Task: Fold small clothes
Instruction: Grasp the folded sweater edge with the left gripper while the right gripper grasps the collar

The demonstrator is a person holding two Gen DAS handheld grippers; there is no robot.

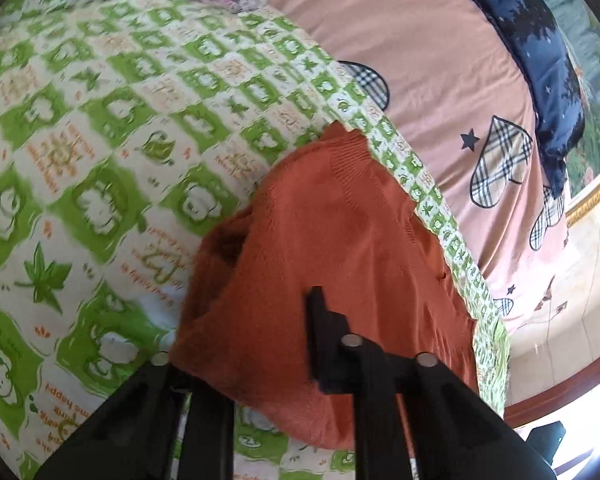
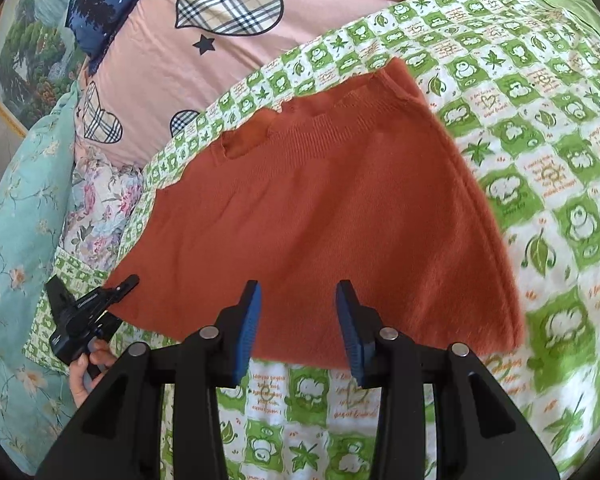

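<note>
A rust-orange knit garment (image 2: 332,216) lies spread on a green-and-white patterned blanket (image 2: 560,184). My right gripper (image 2: 298,316) is open, its blue pads (image 2: 249,320) just above the garment's near edge, holding nothing. In the right wrist view my left gripper (image 2: 120,286) sits at the garment's left corner, held by a hand. In the left wrist view the garment (image 1: 340,248) fills the middle and its edge drapes between the black fingers (image 1: 324,332); the left gripper (image 1: 256,344) looks shut on that edge, with one finger hidden under the cloth.
The blanket (image 1: 100,140) covers a bed with a pink sheet (image 2: 148,92) printed with plaid hearts. A navy cloth (image 1: 540,60) lies at the bed's far side. A teal floral quilt (image 2: 16,240) lies at the left. A framed landscape picture (image 2: 24,60) hangs behind.
</note>
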